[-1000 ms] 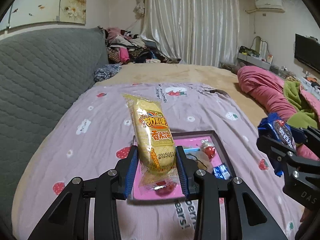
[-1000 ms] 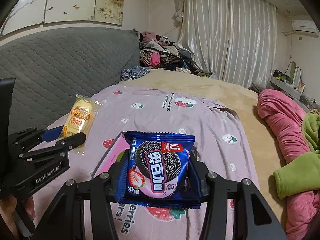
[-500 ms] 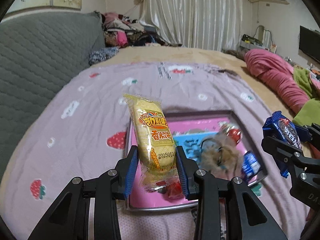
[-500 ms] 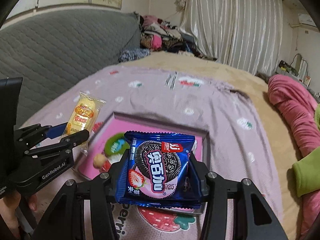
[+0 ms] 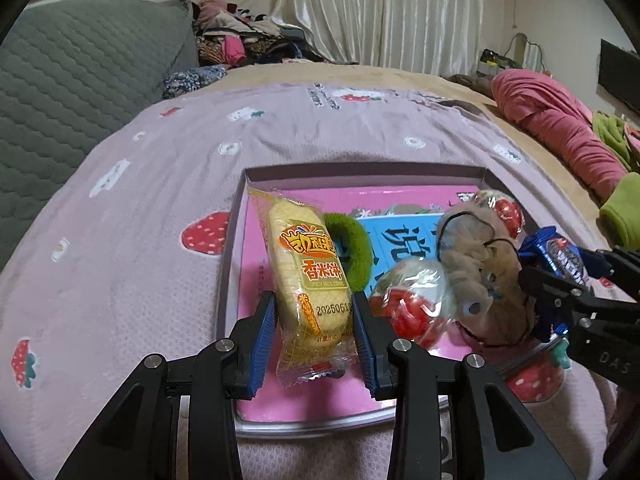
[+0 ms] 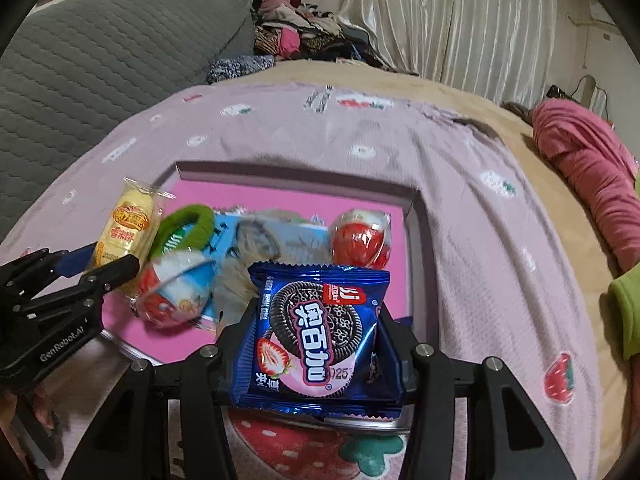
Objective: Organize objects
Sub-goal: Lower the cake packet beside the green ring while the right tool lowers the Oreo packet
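My left gripper (image 5: 314, 322) is shut on a yellow rice cracker packet (image 5: 306, 276), held upright over the left part of the pink tray (image 5: 256, 412). My right gripper (image 6: 318, 332) is shut on a blue cookie packet (image 6: 318, 332) above the tray's (image 6: 418, 216) near edge. In the tray lie a green hair ring (image 5: 354, 248), a blue booklet (image 5: 404, 236), two red-and-clear egg toys (image 5: 414, 300) (image 6: 360, 236) and a tan fuzzy toy (image 5: 480, 272). Each gripper also shows at the edge of the other's view: the right gripper (image 5: 568, 276) and the left gripper (image 6: 100, 264).
The tray rests on a lilac blanket with strawberry prints (image 5: 140, 216) spread over a bed. A grey quilted headboard (image 5: 68, 80) rises at left. Pink and green bedding (image 5: 560, 128) lies at right, a clothes pile (image 5: 244, 36) and curtains at the back.
Both grippers have come down toward the tray with their packets held; the tray and its contents now fill much more of both views.
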The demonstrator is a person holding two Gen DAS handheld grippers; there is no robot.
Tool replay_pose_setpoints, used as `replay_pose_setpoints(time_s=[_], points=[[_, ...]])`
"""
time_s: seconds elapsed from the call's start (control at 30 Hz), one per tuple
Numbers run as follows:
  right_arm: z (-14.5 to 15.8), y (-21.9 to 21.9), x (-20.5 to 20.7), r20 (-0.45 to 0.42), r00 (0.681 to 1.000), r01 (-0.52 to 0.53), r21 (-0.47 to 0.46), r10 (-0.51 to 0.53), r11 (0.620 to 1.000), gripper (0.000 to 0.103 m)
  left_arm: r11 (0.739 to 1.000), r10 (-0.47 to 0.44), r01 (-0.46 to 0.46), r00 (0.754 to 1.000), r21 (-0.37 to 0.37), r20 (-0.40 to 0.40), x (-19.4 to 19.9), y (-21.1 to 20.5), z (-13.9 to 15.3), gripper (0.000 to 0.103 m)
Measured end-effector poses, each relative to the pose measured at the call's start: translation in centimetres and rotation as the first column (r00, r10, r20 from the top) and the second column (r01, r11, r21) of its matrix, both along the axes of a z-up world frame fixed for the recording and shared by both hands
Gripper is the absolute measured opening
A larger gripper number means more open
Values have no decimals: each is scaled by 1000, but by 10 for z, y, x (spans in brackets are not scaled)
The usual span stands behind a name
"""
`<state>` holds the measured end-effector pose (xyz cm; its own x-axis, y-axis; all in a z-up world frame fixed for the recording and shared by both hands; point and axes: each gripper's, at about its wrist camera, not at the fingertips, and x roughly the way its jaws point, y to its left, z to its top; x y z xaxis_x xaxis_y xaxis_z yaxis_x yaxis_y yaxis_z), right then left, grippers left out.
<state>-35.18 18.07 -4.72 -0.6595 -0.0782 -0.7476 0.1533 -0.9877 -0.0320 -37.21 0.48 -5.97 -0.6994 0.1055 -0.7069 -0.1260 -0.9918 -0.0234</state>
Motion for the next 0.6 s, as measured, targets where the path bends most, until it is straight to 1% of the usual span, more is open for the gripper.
replay_pose_setpoints(time_s=[0.1, 0.2, 0.33, 0.37, 0.43, 0.5, 0.6], points=[[-11, 0, -4, 16, 1000, 1, -5, -1, 1000, 52, 1000, -9, 9, 1000, -8, -15, -1, 1, -3, 41], [-19, -1, -6, 29, 1000, 5, -1, -5, 1000, 52, 1000, -13, 13, 1000, -12, -20, 1, 2, -5, 41], [-20, -3, -5, 17, 1000, 9, 5, -9, 1000, 53, 1000, -16, 15, 1000, -8, -22, 3, 1, -4, 42], [-19, -2, -5, 15, 1000, 12, 5, -12, 1000, 53, 1000, -15, 15, 1000, -9, -25, 4, 1, -3, 44], [-18, -1, -4, 17, 1000, 16, 0, -16, 1000, 54, 1000, -14, 14, 999, -2, -38, 7, -1, 1, 54], [-16, -1, -2, 14, 1000, 19, -1, -19, 1000, 61, 1000, -18, 17, 998, -4, -52, 9, -1, 6, 62], [-14, -1, 0, 4, 1000, 26, 6, -26, 1000, 69, 1000, -17, 17, 997, -2, -72, 13, -1, 12, 66]])
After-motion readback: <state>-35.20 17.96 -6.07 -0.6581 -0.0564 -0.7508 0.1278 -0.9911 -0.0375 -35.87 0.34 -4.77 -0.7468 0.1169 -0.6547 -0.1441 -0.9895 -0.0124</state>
